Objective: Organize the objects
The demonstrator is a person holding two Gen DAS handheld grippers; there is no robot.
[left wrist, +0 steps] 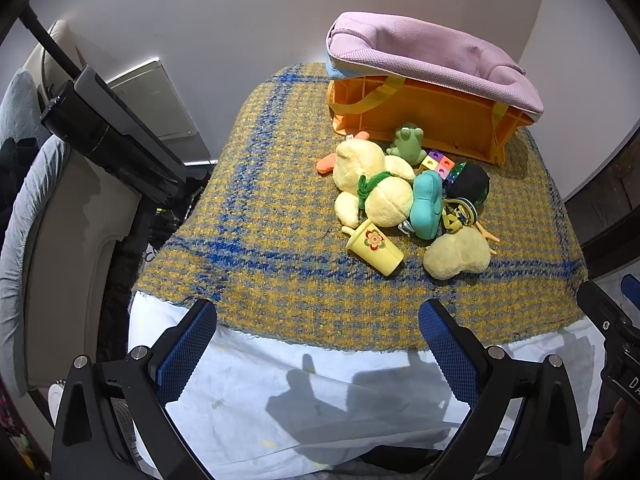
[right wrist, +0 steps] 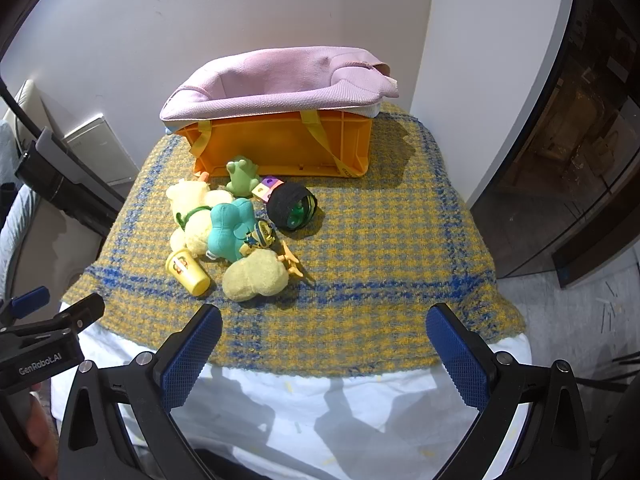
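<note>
A pile of toys lies on a yellow-and-blue plaid cloth: a cream plush, a yellow cup, a teal plush, a green frog, a black ball and a small yellow plush. Behind them stands an orange bin with a pink liner. The pile also shows in the right wrist view: cup, teal plush, ball, bin. My left gripper and right gripper are open and empty, near the table's front edge.
A white sheet covers the table front below the plaid cloth. A black stand and a padded chair are at the left. A dark glass cabinet is at the right.
</note>
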